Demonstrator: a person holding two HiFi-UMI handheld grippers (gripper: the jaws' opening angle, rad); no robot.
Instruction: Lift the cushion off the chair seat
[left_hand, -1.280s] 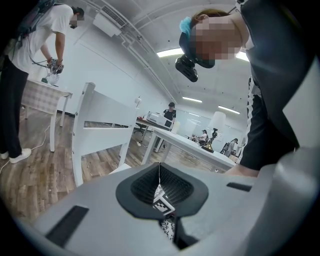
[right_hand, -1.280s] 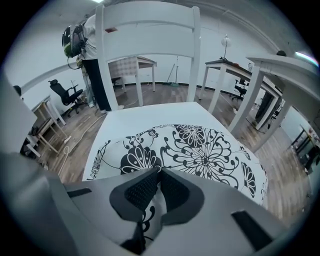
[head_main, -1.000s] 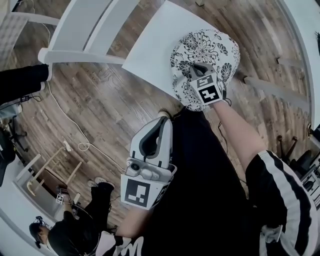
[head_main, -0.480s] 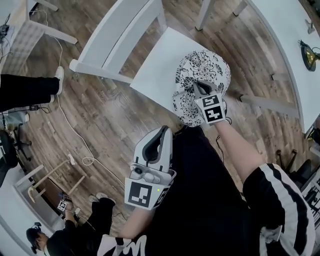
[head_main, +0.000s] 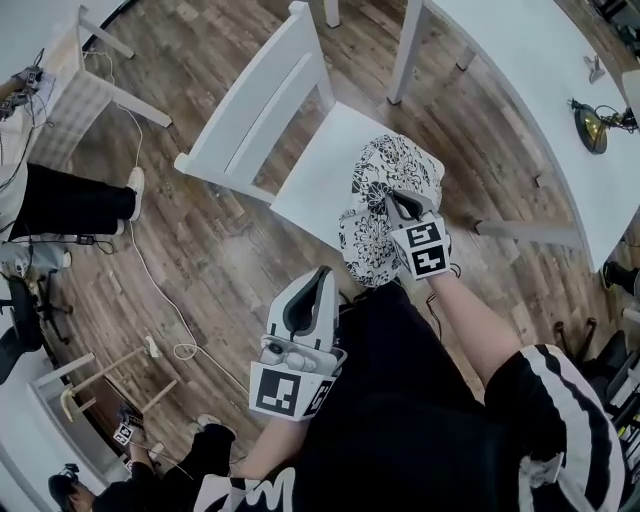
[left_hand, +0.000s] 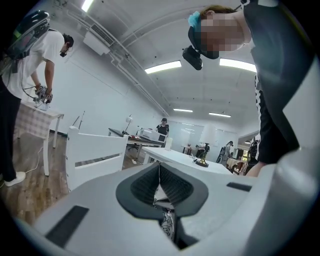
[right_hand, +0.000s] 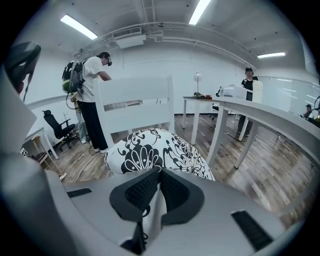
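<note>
Closed tight with the right gripper on the near edge of the black-and-white flowered cushion, fingers pressed together with a thin fold of fabric between them. Bulging just beyond those fingers in the right gripper view, drooping below the grip in the head view. Overlapping the near right corner of the white chair seat and hanging out past its front edge over the wood floor; cannot tell whether touching the seat at the far end.

Shut on nothing with the left gripper, fingers meeting at the tips, held against the person's dark clothing, apart from cushion and chair.

Bare seat left of the cushion, up to the slatted backrest. Open floor in front of the chair and along its left side. Close on the right, a leg of the long white worktop, and a white bar near the cushion's right side. On that worktop, a small dark object.
</note>
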